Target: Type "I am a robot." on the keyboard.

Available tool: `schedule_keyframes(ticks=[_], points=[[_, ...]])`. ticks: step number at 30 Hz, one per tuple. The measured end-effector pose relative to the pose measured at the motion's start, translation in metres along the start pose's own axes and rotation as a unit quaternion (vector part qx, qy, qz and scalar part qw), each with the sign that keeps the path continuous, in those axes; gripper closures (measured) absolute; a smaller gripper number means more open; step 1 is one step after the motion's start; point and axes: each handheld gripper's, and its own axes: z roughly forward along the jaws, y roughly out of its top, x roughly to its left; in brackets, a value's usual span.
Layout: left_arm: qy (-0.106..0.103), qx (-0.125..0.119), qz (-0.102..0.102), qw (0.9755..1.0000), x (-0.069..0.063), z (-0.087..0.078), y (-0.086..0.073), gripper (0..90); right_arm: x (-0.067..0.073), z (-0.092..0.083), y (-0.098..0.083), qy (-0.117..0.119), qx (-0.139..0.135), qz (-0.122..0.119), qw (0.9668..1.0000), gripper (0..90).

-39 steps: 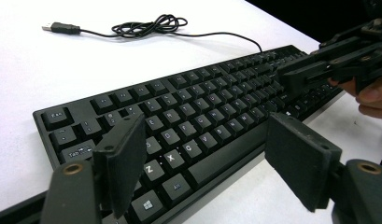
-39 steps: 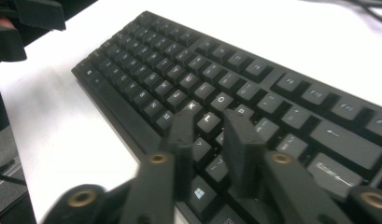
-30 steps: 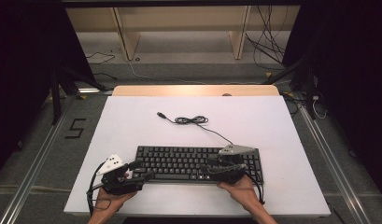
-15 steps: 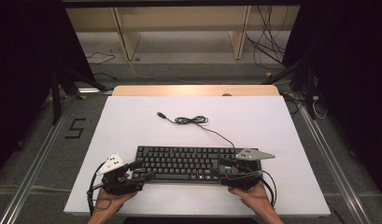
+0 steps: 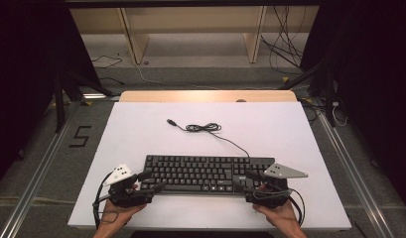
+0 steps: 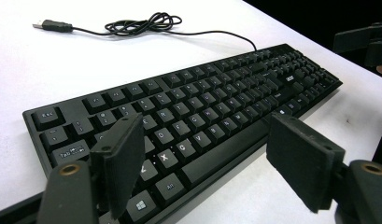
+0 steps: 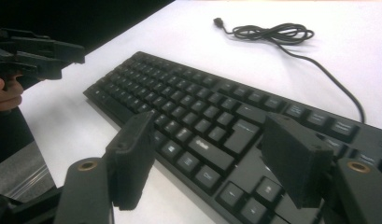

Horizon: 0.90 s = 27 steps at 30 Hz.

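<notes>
**Both grippers open at the ends of the keyboard**

A flat black plastic keyboard (image 5: 206, 173) lies square-on near the person's edge of the white table (image 5: 141, 129). Its thin black cable (image 5: 210, 130) runs back from the rear right of the case, bunches into a loose tangle and ends in a plug lying free on the tabletop.

The left gripper (image 5: 150, 181) sits at the keyboard's left end, jaws spread wide and gripping nothing. In the left gripper view one pad hangs over the lower left keys and the other stands out in front of the keyboard's near edge. From here I can't quite tell whether either pad grazes the case.

The right gripper (image 5: 244, 179) is at the right end. Its jaws have just been opening and now stand wide, with the keyboard's right corner under the gap between them but not pinched.

As for handling, I'd judge the keyboard light and stiff, a rigid slab that should not sag if lifted by the ends. The keycaps are the weak point: they give and wobble, so a pad pressing on them would hold poorly. The firmer hold is the bare rim, front edge against back, one gripper at each end. The trailing cable is limp and will drag along or snag.
</notes>
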Motion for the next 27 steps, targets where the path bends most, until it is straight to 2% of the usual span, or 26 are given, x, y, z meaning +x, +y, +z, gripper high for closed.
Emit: schedule_keyframes(ticks=[12,27], points=[[-0.001,-0.001,-0.001,1.0000,0.000,0.000,0.000,27.4,-0.008,-0.016,-0.010,-0.020,-0.005,-0.002,0.9998,33.5],[-0.003,-0.002,0.000,1.0000,0.000,0.000,0.000,27.3,-0.008,-0.017,-0.010,-0.022,-0.012,-0.010,0.9996,32.1]])
